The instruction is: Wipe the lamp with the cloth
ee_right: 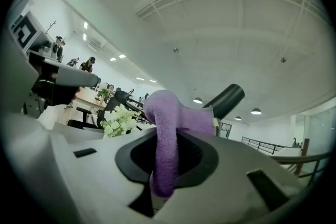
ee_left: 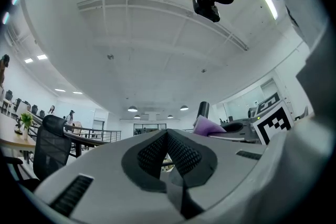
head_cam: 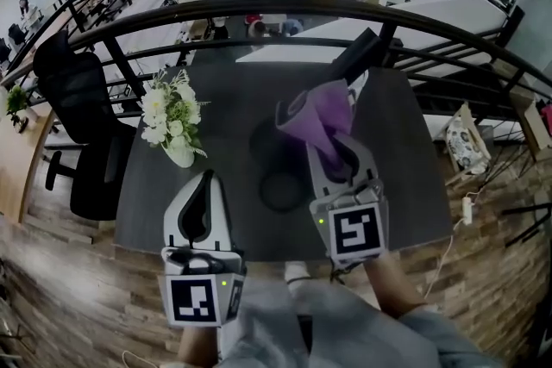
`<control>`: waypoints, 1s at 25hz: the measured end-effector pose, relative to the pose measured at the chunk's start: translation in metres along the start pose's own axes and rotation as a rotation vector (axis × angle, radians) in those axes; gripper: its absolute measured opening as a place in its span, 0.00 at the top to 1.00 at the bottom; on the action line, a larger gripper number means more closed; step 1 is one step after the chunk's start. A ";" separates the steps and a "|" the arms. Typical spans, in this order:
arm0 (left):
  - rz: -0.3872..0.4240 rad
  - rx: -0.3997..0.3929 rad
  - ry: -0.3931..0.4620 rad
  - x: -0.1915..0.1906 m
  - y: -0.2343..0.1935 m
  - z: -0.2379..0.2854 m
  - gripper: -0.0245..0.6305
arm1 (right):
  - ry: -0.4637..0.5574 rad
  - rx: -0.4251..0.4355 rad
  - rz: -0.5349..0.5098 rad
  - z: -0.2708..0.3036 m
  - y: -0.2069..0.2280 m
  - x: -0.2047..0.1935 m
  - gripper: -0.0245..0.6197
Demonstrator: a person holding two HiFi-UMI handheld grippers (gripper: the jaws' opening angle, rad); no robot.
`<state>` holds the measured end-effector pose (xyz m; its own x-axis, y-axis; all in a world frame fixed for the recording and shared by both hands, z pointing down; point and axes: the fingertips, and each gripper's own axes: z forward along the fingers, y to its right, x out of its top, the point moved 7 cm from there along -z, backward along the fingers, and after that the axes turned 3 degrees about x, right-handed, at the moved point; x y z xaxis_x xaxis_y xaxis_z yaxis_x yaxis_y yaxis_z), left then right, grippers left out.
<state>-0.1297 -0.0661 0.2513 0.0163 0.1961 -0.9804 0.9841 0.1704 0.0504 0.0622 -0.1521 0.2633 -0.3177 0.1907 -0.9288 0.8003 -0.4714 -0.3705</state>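
A purple cloth (head_cam: pixel 321 118) is bunched in my right gripper (head_cam: pixel 332 134), which is shut on it above the middle of the dark table (head_cam: pixel 405 151). The black lamp has a round base (head_cam: pixel 280 190) on the table, and its dark head (head_cam: pixel 358 56) slants up just beyond the cloth. In the right gripper view the cloth (ee_right: pixel 167 128) loops out of the jaws, with the lamp's black tube (ee_right: pixel 227 99) right behind it. My left gripper (head_cam: pixel 205 184) hangs shut and empty near the table's front edge. Seen from the left gripper view, its pads (ee_left: pixel 181 153) meet.
White flowers in a white vase (head_cam: pixel 175 123) stand on the table's left part. A black office chair (head_cam: pixel 82 112) is left of the table. A dark railing (head_cam: pixel 259 13) runs behind it. A cable and plug (head_cam: pixel 466 207) lie on the floor at right.
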 end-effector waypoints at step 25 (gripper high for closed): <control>-0.010 -0.042 -0.009 -0.009 0.013 0.023 0.96 | -0.025 -0.209 -0.009 -0.004 0.079 -0.021 0.88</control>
<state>-0.1129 -0.0877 0.2560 0.0080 0.1850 -0.9827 0.9760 0.2123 0.0480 0.1341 -0.1894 0.2537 -0.3353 0.1713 -0.9264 0.8849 -0.2803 -0.3721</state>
